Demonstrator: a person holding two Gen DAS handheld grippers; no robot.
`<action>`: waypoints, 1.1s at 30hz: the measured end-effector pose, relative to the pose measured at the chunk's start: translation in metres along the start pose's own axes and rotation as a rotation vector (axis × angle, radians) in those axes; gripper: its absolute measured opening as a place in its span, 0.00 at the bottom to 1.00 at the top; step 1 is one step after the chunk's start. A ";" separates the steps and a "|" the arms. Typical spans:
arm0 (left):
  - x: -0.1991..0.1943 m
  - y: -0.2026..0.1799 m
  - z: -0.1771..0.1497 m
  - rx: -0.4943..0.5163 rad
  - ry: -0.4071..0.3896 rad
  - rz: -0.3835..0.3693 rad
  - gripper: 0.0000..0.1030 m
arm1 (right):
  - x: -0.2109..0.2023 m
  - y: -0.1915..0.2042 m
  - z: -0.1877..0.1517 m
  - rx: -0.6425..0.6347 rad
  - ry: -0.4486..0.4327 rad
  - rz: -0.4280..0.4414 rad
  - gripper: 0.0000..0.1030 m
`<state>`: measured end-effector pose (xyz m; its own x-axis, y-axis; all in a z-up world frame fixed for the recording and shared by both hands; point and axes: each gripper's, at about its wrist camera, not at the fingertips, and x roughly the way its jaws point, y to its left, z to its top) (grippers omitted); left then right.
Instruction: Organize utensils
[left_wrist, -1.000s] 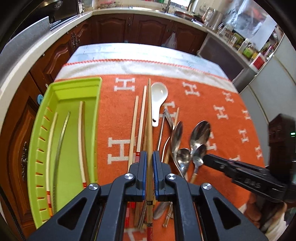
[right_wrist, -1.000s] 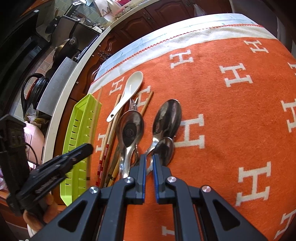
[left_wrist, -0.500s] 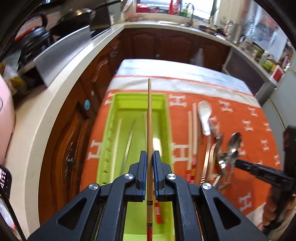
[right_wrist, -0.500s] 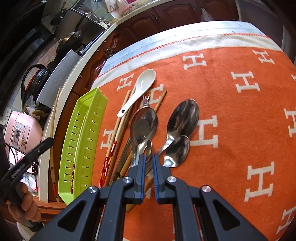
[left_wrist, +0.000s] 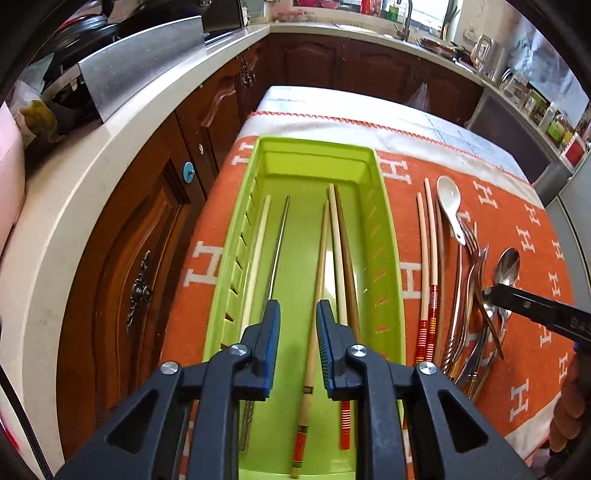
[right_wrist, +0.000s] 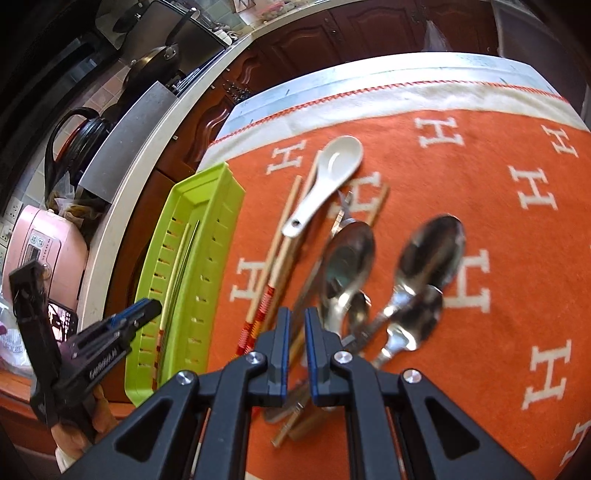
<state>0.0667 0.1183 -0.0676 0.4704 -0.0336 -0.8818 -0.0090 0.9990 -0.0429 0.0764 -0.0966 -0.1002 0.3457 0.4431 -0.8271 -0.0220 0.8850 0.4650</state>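
Note:
My left gripper (left_wrist: 298, 308) hovers over the green tray (left_wrist: 388, 258) with its jaws opening. A red-tipped wooden chopstick (left_wrist: 320, 266) lies loose on the tray floor between them, untouched by the pads. Several other chopsticks lie in the tray on both sides of it. My right gripper (right_wrist: 296, 314) is shut with nothing in it, above the handles of the metal spoons (right_wrist: 349, 258) and forks on the orange cloth. A white ceramic spoon (right_wrist: 325, 181) and a pair of chopsticks (left_wrist: 424, 258) lie beside that pile.
The orange cloth (right_wrist: 498, 314) covers a small table. A wooden cabinet and a pale countertop (left_wrist: 92, 166) run along the tray's left side. A pink appliance (right_wrist: 44, 251) and pans stand on that counter.
My left gripper carried the chopstick from above the pile leftward over the tray and opened, so the chopstick now lies in the tray. My right gripper shifted slightly across the cutlery pile.

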 end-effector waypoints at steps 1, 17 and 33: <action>-0.002 0.001 0.000 -0.004 -0.005 -0.003 0.17 | 0.003 0.002 0.002 0.004 0.004 0.000 0.08; -0.007 0.005 -0.004 -0.036 -0.021 -0.052 0.18 | 0.053 0.026 0.025 0.020 0.077 -0.134 0.08; -0.005 0.004 -0.008 -0.041 -0.010 -0.092 0.21 | 0.061 0.037 0.023 -0.006 0.087 -0.277 0.10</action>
<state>0.0574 0.1226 -0.0676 0.4800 -0.1245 -0.8684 -0.0019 0.9897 -0.1429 0.1180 -0.0400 -0.1263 0.2580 0.1948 -0.9463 0.0563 0.9748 0.2160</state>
